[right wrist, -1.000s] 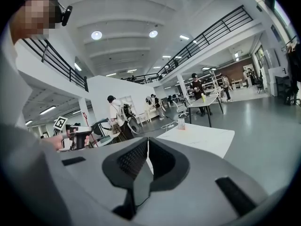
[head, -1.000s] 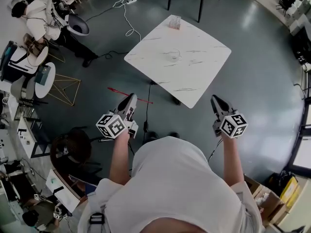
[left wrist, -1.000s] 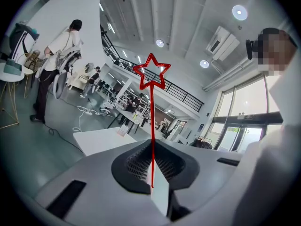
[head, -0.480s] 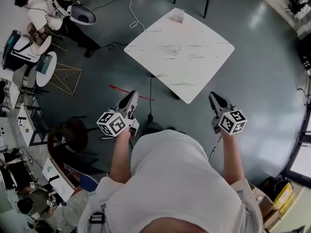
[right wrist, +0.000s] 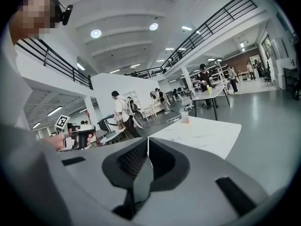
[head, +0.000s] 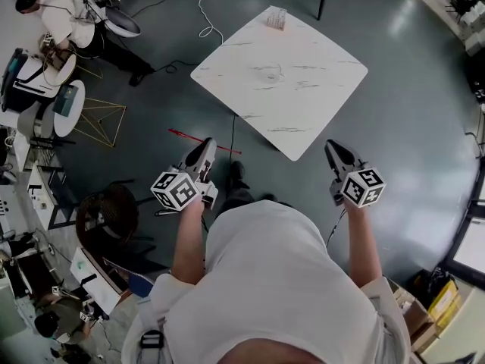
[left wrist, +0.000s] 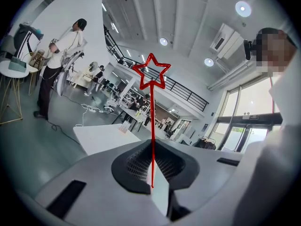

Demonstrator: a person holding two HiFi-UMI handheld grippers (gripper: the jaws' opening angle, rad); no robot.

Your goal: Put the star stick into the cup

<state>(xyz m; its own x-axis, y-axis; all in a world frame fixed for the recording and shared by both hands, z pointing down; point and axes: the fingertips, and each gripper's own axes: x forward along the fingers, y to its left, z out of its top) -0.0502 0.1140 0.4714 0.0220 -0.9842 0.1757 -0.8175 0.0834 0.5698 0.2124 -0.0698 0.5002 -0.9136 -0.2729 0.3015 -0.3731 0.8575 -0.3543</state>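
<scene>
Fingers [left wrist: 161, 194] of the left gripper [left wrist: 151, 186] pinched on the red star stick [left wrist: 152, 126]; right gripper [right wrist: 146, 147] closed and empty.

Count: two hand-held grippers, left [head: 208, 144] and right [head: 331, 147], each with one cube, left cube [head: 176, 191] and right cube [head: 362, 188], printed with black-and-white square markers. One star stick [head: 186, 136], a thin red line crossing the left gripper's tip above the floor, with an outline star at its far end in the left gripper view. One clear cup [head: 276, 18], standing at the far corner of the table and well apart from the stick. One square white marble-look table [head: 303, 89] on dark legs. The floor [head: 409, 89] is glossy dark grey. The room is a large open hall with a railed mezzanine, round ceiling lights and a standing person [head: 68, 14] at the far left.
</scene>
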